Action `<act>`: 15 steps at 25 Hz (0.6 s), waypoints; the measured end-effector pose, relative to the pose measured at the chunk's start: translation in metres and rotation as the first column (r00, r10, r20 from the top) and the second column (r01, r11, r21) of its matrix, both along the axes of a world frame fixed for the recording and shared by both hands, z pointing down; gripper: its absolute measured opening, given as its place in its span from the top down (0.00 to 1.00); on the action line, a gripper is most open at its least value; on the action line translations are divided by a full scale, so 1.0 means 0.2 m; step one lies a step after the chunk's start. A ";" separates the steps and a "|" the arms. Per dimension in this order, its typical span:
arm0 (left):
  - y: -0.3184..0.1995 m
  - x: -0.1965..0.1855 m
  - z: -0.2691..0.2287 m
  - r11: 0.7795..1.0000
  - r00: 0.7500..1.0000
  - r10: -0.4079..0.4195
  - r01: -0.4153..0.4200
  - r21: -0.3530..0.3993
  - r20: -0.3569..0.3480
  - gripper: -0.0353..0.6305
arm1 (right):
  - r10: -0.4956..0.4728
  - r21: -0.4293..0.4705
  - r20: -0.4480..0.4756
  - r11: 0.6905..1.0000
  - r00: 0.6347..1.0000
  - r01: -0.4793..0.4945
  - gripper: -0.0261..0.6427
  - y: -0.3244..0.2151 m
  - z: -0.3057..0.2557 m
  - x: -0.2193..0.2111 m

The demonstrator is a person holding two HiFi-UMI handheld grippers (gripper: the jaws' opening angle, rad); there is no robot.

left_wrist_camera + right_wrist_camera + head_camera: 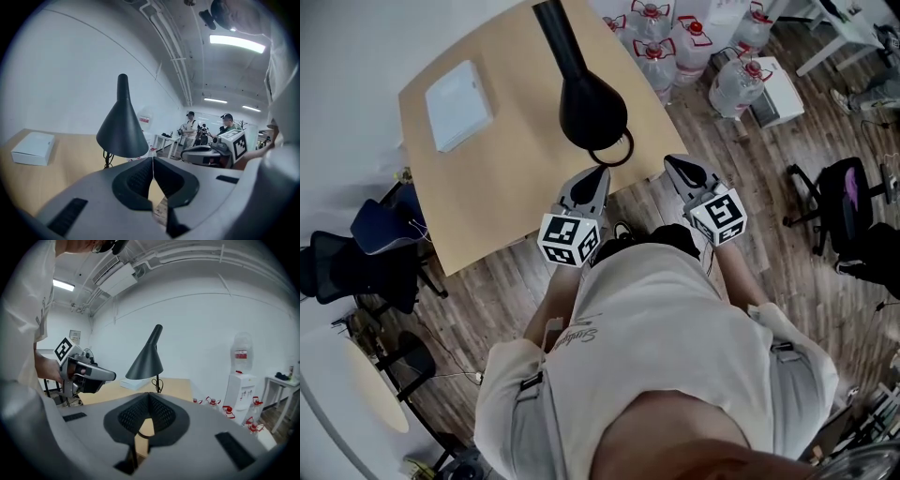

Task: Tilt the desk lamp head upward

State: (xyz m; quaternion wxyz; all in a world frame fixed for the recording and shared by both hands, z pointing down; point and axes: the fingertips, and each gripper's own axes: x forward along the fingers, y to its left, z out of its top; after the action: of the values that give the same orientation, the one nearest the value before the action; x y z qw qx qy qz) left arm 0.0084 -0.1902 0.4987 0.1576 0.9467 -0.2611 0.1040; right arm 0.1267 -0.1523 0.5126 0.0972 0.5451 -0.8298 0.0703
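Note:
A black desk lamp (pixel 592 111) with a cone-shaped head stands near the front edge of the wooden table (pixel 511 192); its ring base (pixel 615 148) lies just under the head. The head faces down. My left gripper (pixel 602 172) hovers shut and holding nothing at the table's edge, a little short of the lamp base. My right gripper (pixel 667 160) is also shut with nothing in it, off the table's corner to the right. The left gripper view shows the lamp (pixel 121 126) ahead of the touching jaw tips (pixel 153 161). The right gripper view shows the lamp (pixel 146 361) beyond its tips (pixel 149 394).
A white box (pixel 457 105) lies on the far left of the table. Several water bottles (pixel 675 42) stand on the floor behind the table, near a water dispenser (pixel 241 380). Office chairs (pixel 356 253) sit at left, another (pixel 844 202) at right. People stand far off (pixel 190 129).

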 end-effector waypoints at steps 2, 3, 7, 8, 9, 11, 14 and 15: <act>-0.01 -0.04 0.03 1.000 1.000 0.004 -0.004 -0.006 0.009 0.92 | 0.006 -0.007 -0.005 1.000 1.000 -0.006 0.97 -0.05 0.02 -0.01; -0.01 -0.06 0.04 1.000 1.000 0.001 -0.001 -0.013 0.014 0.92 | 0.007 -0.013 -0.011 1.000 1.000 -0.007 0.97 -0.07 0.04 -0.01; -0.05 -0.12 0.06 0.999 0.999 -0.034 0.034 -0.026 0.014 0.92 | -0.016 -0.041 -0.058 0.999 0.998 0.014 0.97 -0.15 0.09 0.00; -0.06 -0.12 0.07 0.999 0.999 -0.046 0.046 -0.029 0.017 0.92 | -0.032 -0.051 -0.070 0.998 0.997 0.029 0.97 -0.18 0.11 0.00; -0.07 -0.13 0.08 0.998 0.998 -0.058 0.059 -0.032 0.023 0.92 | -0.051 -0.063 -0.076 0.997 0.996 0.046 0.97 -0.20 0.13 -0.01; -0.08 -0.12 0.10 0.996 0.996 -0.082 0.084 -0.038 0.037 0.92 | -0.086 -0.089 -0.073 0.993 0.994 0.079 0.97 -0.24 0.18 -0.01; -0.09 -0.08 0.14 0.991 0.992 -0.116 0.119 -0.055 0.056 0.92 | -0.125 -0.119 -0.065 0.986 0.990 0.116 0.97 -0.31 0.25 0.03; -0.09 -0.07 0.15 0.990 0.990 -0.125 0.129 -0.064 0.061 0.92 | -0.140 -0.129 -0.068 0.983 0.988 0.130 0.97 -0.33 0.29 0.04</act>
State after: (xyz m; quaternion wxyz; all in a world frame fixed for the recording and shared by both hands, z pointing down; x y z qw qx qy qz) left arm -0.0052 -0.2088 0.5296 0.1884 0.9188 -0.3218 0.1295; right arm 0.1338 -0.2184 0.5697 0.1672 0.4827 -0.8546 0.0939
